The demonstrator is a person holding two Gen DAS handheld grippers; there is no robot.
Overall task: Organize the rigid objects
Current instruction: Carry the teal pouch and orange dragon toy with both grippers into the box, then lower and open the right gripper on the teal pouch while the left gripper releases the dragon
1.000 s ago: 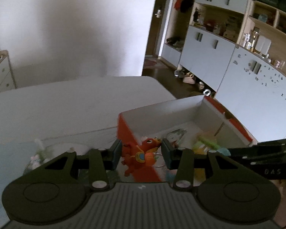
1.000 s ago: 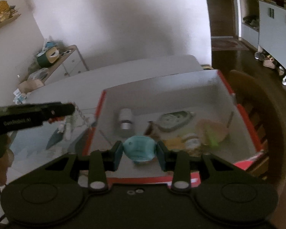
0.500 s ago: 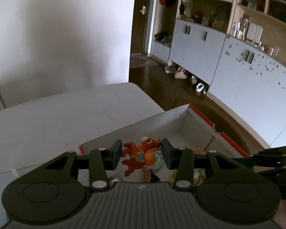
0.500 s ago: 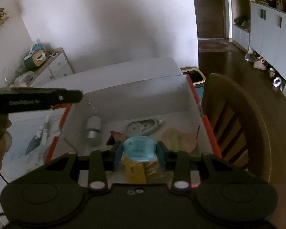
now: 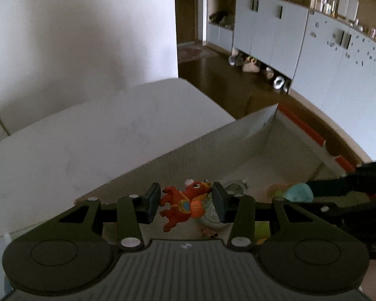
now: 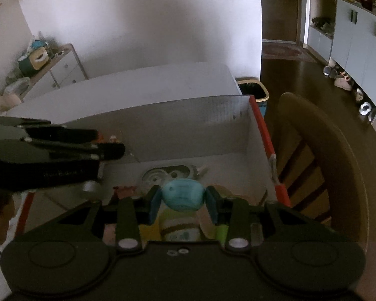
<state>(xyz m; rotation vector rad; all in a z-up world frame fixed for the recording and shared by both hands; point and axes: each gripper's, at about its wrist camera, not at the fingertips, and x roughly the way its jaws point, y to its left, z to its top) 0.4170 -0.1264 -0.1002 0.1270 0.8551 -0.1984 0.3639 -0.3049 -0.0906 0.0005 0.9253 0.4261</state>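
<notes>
My left gripper (image 5: pixel 186 202) is shut on an orange dragon toy (image 5: pixel 184 204) and holds it over the white box with orange rim (image 5: pixel 238 135). My right gripper (image 6: pixel 183 202) is shut on a light blue rounded object (image 6: pixel 183 194), also over the box (image 6: pixel 248 135). The blue object shows in the left wrist view (image 5: pixel 299 192) at the right. The left gripper shows in the right wrist view (image 6: pixel 107 148) at the left. Several items lie on the box floor, among them a grey tape dispenser (image 6: pixel 173 173) and a small metal cylinder (image 6: pixel 89 186).
The box stands on a white table (image 5: pixel 100 135). A wooden chair (image 6: pixel 325 165) stands right of the box. A basket (image 6: pixel 253 90) sits on the floor beyond the table. Cabinets (image 5: pixel 300 42) line the far right. A dresser (image 6: pixel 60 72) stands at the left wall.
Both grippers have moved further in over the box, keeping hold of their objects. The left gripper has come closer to the right one.
</notes>
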